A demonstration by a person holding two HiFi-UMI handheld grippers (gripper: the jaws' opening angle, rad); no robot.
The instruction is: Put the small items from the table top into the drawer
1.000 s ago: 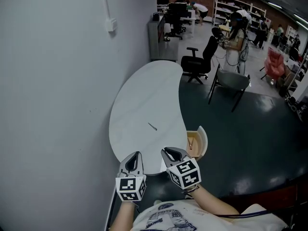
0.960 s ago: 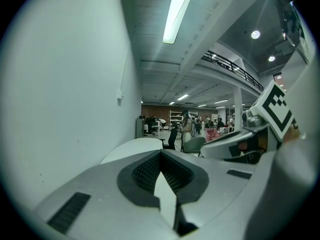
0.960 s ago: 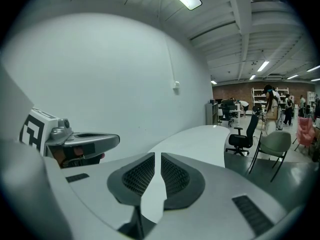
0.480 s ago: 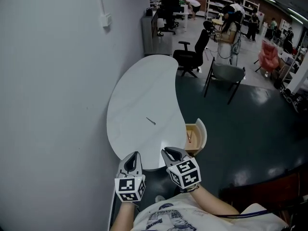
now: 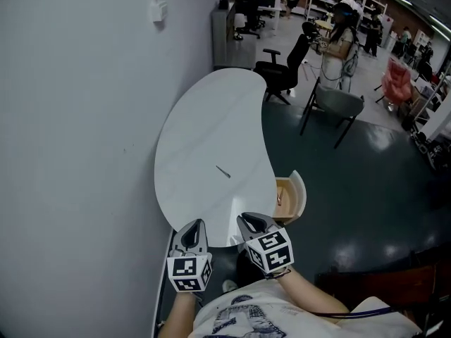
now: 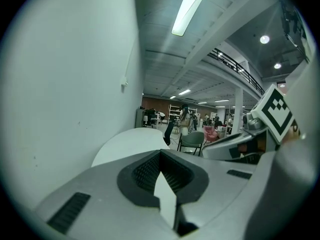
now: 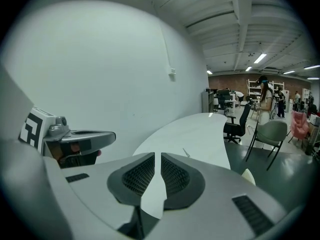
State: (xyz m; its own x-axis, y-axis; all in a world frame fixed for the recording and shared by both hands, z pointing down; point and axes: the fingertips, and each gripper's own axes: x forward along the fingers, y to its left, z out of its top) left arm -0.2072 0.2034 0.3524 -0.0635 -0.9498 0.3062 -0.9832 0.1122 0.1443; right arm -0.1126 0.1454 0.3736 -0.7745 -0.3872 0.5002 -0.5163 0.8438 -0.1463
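Head view: shows left gripper (image 5: 199, 226) and right gripper (image 5: 245, 220) side by side at the near end of the white table (image 5: 204, 118), probably poised to reach in; counts one thin dark item (image 5: 223, 171) lying mid-table, well apart from both, and one drawer (image 5: 290, 197) pulled open at the table's right edge, ready to receive it. Left gripper view: finds jaw tips together, nothing held. Right gripper view: finds jaws a narrow slit apart, empty, aimed roughly towards that thin dark item (image 7: 186, 153)
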